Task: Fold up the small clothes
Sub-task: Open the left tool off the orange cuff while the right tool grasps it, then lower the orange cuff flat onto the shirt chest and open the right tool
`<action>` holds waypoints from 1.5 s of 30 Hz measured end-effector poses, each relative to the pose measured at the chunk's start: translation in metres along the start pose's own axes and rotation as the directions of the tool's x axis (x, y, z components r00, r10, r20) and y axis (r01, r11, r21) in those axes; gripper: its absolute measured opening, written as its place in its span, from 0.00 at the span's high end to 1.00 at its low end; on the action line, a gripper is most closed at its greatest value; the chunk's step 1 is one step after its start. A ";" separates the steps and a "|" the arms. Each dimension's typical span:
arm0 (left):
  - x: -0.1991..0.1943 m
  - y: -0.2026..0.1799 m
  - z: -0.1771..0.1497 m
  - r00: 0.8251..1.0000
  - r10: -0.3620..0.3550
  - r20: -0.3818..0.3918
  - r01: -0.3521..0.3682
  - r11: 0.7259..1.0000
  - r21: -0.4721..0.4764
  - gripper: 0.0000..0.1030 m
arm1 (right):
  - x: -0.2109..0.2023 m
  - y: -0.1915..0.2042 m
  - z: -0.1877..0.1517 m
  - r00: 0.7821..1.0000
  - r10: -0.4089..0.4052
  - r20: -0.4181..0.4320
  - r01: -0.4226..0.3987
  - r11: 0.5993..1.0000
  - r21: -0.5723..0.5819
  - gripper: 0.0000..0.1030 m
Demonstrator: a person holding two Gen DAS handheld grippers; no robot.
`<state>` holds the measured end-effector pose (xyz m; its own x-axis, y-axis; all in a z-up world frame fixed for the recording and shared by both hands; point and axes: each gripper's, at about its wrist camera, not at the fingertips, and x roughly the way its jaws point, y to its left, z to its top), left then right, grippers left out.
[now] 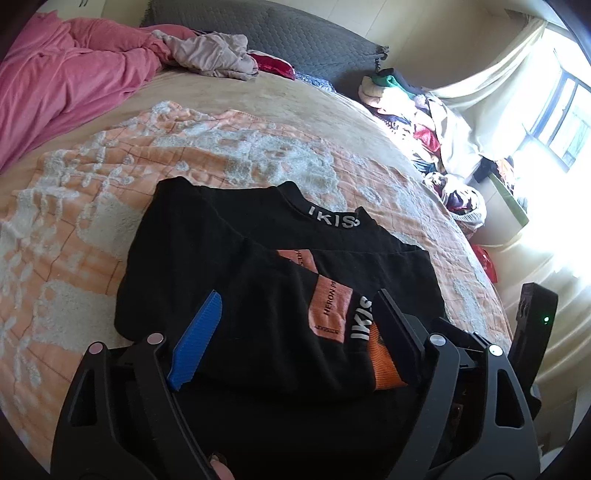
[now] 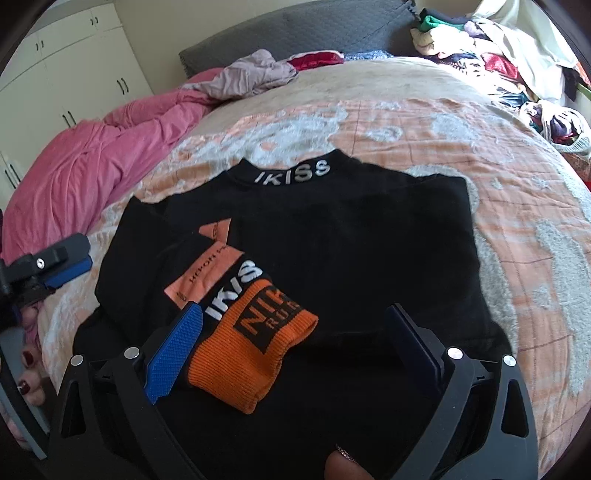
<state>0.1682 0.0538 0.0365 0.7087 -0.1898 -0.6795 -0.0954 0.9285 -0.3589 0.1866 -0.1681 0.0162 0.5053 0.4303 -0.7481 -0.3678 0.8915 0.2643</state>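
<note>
A small black top (image 1: 221, 240) with a white-lettered collar (image 2: 295, 171) lies flat on the peach bedspread (image 2: 517, 229). One sleeve is folded across its body and ends in an orange ribbed cuff (image 2: 251, 354). My left gripper (image 1: 298, 295) hovers open over the top's near edge, and the folded sleeve and cuff (image 1: 384, 362) lie between its spread fingers without being pinched. My right gripper (image 2: 295, 308) is open too, its blue pad (image 2: 173, 354) beside the cuff. The left gripper (image 2: 62, 266) also shows at the left edge of the right wrist view.
A pink blanket (image 1: 62, 81) is heaped at the back left, with a crumpled beige garment (image 1: 218, 55) near the grey headboard (image 1: 295, 33). A pile of mixed clothes (image 1: 406, 107) lines the right side by the curtained window (image 1: 561, 122). White wardrobes (image 2: 66, 66) stand beyond.
</note>
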 end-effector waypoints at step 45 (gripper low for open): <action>0.010 0.001 0.005 0.999 0.035 -0.026 -0.034 0.999 0.043 0.28 | -0.039 -0.039 0.023 0.971 -0.099 0.219 0.107 0.994 -0.027 0.88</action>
<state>0.1782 0.0547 0.0324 0.6863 -0.1657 -0.7082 -0.0893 0.9471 -0.3081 0.1990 -0.2170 0.0491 0.6976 0.3603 -0.6193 -0.3320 0.9285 0.1662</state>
